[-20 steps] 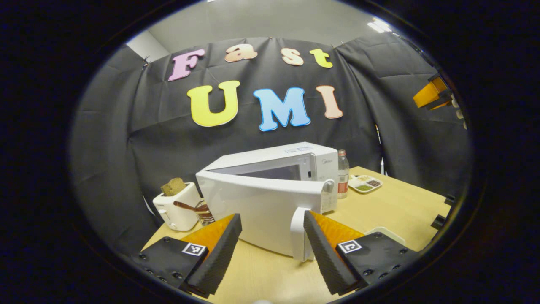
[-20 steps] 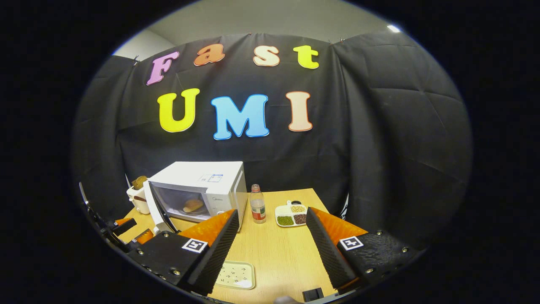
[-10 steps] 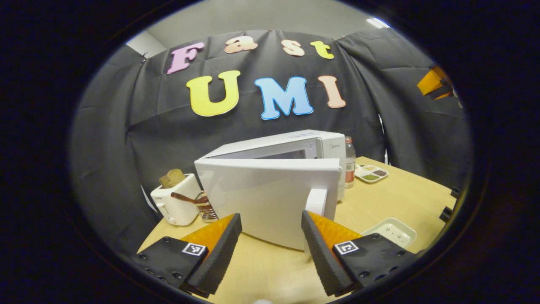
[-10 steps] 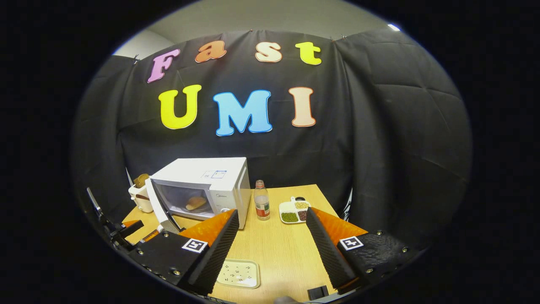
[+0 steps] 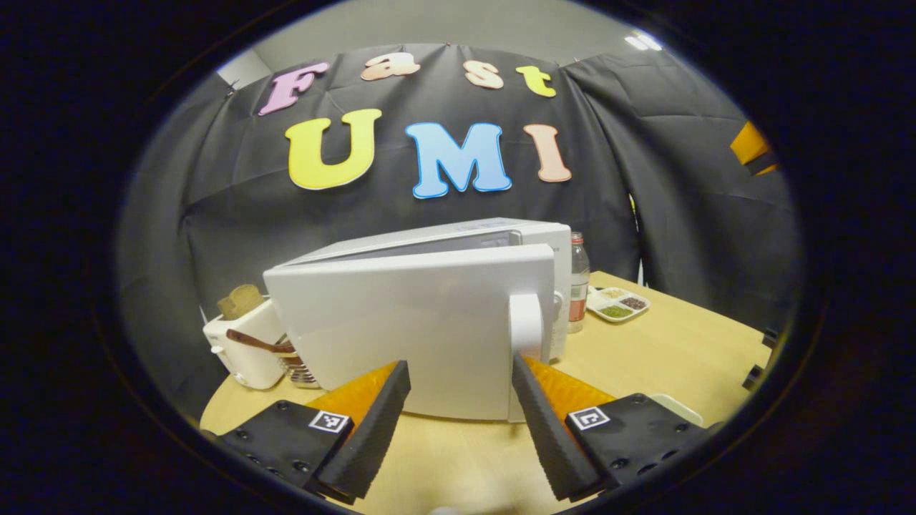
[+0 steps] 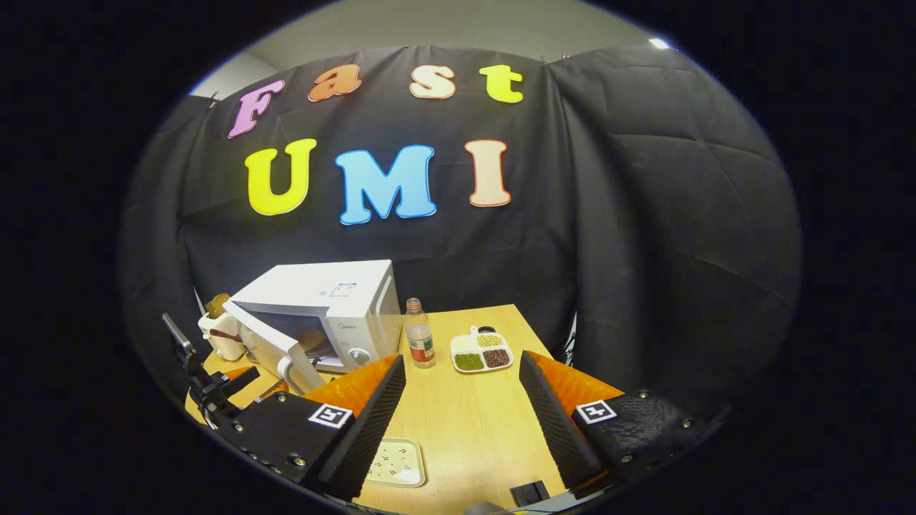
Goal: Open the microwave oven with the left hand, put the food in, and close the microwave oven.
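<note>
microwave (image 5: pixel 415 322): smooth white plastic | table (image 6: pixel 465 422): pale matt wood | wall (image 6: pixel 644 250): black cloth

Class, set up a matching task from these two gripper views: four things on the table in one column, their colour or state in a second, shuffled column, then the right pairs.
Things
1. microwave door
2. bottle
3. divided dish
4. toaster

States
A. holds green, brown and pale grains
B. stands upright beside the microwave
C. partly open
D. has bread sticking out of the top

Pairs: 1-C, 2-B, 3-A, 4-D
</note>
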{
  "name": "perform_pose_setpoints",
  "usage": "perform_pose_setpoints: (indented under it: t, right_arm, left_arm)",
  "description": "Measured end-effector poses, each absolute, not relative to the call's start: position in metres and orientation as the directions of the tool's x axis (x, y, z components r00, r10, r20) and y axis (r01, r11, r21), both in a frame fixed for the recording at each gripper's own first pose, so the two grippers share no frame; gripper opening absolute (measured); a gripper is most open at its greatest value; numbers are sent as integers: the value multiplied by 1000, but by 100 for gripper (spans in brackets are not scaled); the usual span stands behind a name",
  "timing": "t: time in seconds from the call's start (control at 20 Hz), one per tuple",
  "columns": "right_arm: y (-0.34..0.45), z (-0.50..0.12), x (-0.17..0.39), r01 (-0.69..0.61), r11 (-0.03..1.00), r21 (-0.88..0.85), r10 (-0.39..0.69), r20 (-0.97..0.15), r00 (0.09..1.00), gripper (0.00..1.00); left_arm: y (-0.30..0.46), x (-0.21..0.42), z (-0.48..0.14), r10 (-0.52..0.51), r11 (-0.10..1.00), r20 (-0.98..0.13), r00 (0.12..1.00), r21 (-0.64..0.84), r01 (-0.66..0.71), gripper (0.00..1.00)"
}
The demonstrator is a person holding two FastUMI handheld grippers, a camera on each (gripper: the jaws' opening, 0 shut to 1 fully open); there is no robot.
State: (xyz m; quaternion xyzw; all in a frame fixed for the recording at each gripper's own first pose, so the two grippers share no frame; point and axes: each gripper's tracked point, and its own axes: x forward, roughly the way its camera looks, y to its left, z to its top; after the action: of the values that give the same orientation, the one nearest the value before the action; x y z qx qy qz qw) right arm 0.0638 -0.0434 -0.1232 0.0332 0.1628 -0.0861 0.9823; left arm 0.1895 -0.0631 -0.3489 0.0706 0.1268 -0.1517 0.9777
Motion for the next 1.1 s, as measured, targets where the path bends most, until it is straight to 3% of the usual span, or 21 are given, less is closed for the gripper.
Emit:
perform_pose_setpoints:
  t: [0.65,0.7,0.9,1.0,1.05,1.1]
  right_arm:
    - [-52,-119,78,232,973,-1,-219,-335,917,98]
    - [-52,-119,79,232,973,-4,-220,-336,916,98]
    - [-51,-123,84,229,973,2,-214,-347,913,98]
    - [-51,-126,86,226,974,2,-211,-352,912,98]
    - [-52,-127,87,226,974,0,-211,-356,910,98]
    - [-50,-128,87,224,975,6,-207,-357,911,98]
  left_arm:
    - [-99,276,-364,-279,947,-233,932,94,307,97]
    - [-101,278,-366,-275,946,-243,930,106,307,100]
    - [-108,273,-366,-280,950,-231,932,71,303,94]
    - [-109,271,-368,-274,954,-232,933,57,295,95]
    - [-109,273,-368,-272,956,-224,936,49,290,100]
    - [-108,274,-367,-271,957,-218,937,43,287,98]
